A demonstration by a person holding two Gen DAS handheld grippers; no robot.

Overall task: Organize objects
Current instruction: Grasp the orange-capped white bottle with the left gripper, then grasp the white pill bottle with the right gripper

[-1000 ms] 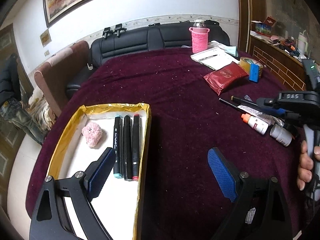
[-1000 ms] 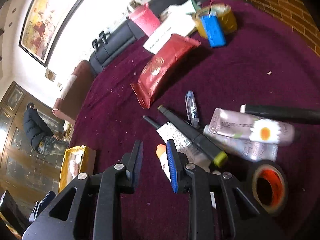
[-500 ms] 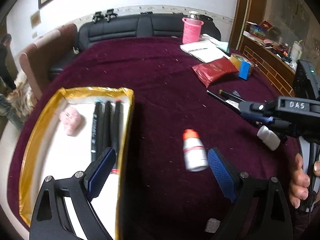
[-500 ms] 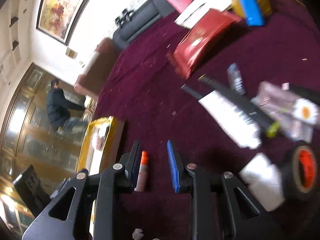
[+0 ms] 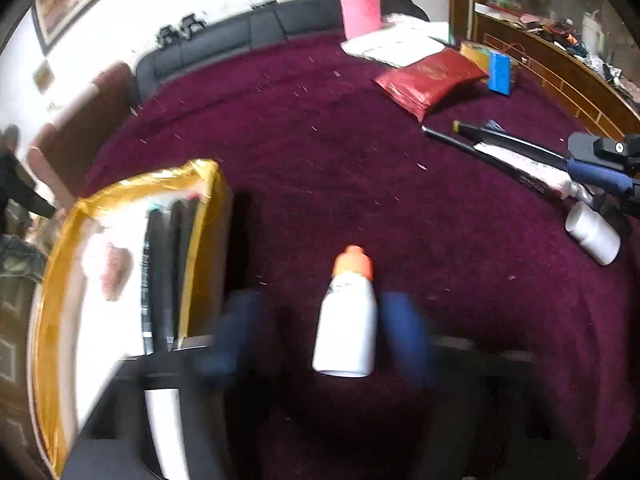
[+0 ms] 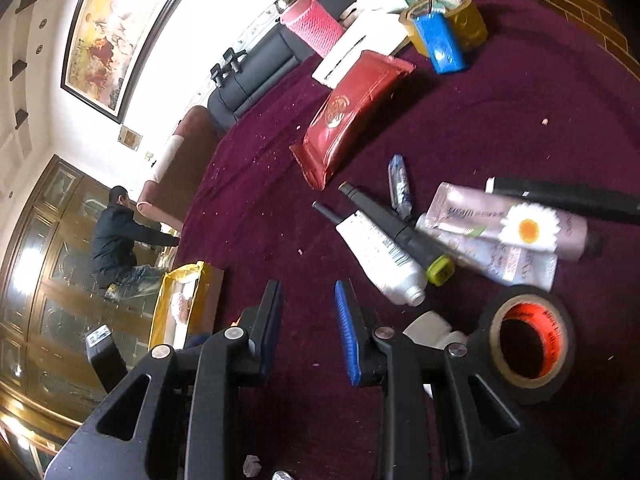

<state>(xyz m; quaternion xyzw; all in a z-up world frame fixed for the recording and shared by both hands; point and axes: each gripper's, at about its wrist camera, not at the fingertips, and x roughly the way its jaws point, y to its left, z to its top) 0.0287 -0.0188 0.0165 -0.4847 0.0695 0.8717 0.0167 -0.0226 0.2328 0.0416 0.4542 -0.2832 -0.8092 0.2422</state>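
Since a second ago, the small white bottle [image 5: 345, 320] with the orange cap has left the pile at the table's right side and now lies between the blurred blue pads of the left gripper [image 5: 324, 328], which has dropped toward the maroon tablecloth [image 5: 320, 160].

Through the left wrist camera, that gripper's jaws are closing around the bottle; the right pad sits just beside its body, the left pad a little apart, and the blur hides whether either presses yet. The bottle lies cap away from the camera, near the table's front edge and just right of the gold-rimmed tray [image 5: 192, 208]. Inside the tray lie dark markers [image 5: 158, 264] and a pink fuzzy lump [image 5: 116, 270]. Further right rests a white capped container [image 5: 594, 236].

From the right wrist camera, the right gripper [image 6: 306, 328] hangs over bare cloth with a narrow gap between its pads and nothing in it. Just to its right lie a white tube [image 6: 380, 256], a daisy-printed tube [image 6: 516, 224] and a roll of black tape [image 6: 524, 344]; the tray [image 6: 162, 316] shows at the table's left edge.
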